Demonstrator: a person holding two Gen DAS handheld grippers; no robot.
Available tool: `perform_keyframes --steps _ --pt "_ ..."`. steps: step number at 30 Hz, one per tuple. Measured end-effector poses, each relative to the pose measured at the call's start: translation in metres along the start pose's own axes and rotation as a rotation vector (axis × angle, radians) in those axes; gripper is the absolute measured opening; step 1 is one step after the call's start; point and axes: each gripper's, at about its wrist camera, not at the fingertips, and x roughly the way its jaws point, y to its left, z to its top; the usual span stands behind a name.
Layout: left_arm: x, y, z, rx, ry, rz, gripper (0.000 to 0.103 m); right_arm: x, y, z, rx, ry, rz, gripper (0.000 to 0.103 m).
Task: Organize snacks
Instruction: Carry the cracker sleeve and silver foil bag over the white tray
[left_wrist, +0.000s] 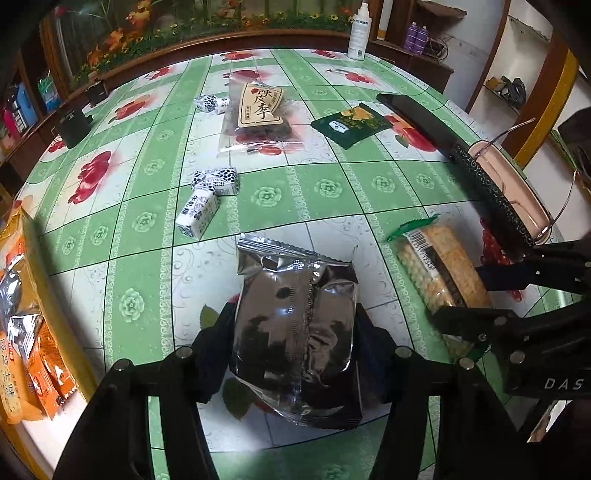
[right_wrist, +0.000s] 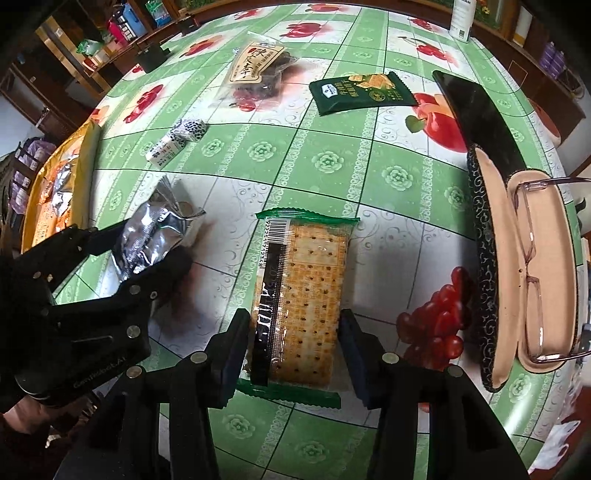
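A silver foil snack packet lies on the green flowered tablecloth between the fingers of my left gripper, whose pads press on its two sides. In the right wrist view that left gripper sits at the left around the same foil packet. A clear pack of square crackers with green ends lies lengthwise between the pads of my right gripper, which is shut on it. In the left wrist view, the right gripper and its cracker pack are at the right.
Farther back lie a dark green cracker packet, a clear bag of dark dried fruit and small white milk-candy boxes. An orange box of snacks stands at the left. An open glasses case, a black phone and a spray bottle are on the right.
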Motion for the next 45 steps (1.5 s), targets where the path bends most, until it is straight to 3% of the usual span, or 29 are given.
perform_keyframes --steps 26,45 --pt "-0.049 0.043 0.0 -0.115 -0.098 0.022 0.059 -0.011 0.032 0.017 -0.027 -0.055 0.071 0.05" --pt "-0.086 0.09 -0.017 -0.226 -0.149 0.075 0.059 -0.021 0.085 0.038 -0.15 -0.081 0.121 0.05"
